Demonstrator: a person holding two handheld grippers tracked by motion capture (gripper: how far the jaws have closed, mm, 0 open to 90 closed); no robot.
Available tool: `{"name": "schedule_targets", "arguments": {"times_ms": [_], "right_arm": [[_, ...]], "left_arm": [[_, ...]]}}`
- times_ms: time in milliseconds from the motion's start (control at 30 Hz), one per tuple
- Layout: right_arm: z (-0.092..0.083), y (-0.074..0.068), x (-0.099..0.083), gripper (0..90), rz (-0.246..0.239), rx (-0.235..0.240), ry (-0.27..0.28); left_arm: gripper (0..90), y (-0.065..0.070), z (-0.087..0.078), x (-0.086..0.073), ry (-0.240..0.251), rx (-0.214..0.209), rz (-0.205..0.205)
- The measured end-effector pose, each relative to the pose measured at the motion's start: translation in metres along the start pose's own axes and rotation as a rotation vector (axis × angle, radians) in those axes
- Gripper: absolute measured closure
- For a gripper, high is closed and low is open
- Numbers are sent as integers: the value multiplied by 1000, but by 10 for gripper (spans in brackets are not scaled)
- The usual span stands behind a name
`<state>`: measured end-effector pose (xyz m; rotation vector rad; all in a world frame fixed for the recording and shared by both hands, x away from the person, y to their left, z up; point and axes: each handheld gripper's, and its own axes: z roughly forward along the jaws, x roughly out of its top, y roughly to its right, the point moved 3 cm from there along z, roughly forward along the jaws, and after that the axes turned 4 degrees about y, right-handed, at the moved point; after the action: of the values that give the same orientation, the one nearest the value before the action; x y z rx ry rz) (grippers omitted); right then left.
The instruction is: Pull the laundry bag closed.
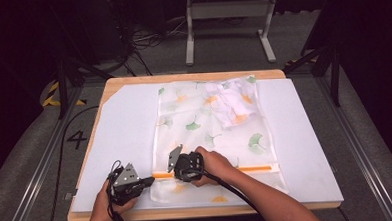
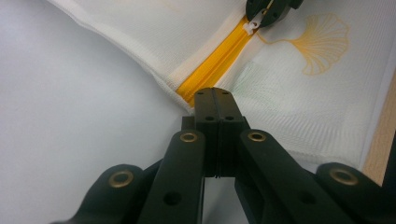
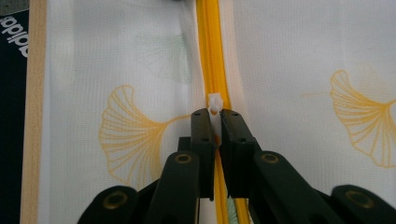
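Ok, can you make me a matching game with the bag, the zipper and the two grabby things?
Things:
1. zipper
2. zipper pull
3. left gripper
4. mesh bag

Descriptions:
A. white with leaf prints, lying flat on the white board
B. orange
C. small and white, pinched in the right gripper's jaws
D. shut at the end of the zipper on the bag's edge

Pairs: 1-B, 2-C, 3-D, 4-A
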<state>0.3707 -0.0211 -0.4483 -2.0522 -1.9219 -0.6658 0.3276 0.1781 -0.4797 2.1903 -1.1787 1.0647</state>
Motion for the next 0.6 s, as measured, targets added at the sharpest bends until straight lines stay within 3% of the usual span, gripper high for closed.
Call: {"name": "schedule_targets", "arguments": {"times_ms": [600], "right_arm": [[-9, 3, -17, 845, 22, 5, 4]], "left_arm": [[900, -1, 0, 0, 1, -5, -6]]}}
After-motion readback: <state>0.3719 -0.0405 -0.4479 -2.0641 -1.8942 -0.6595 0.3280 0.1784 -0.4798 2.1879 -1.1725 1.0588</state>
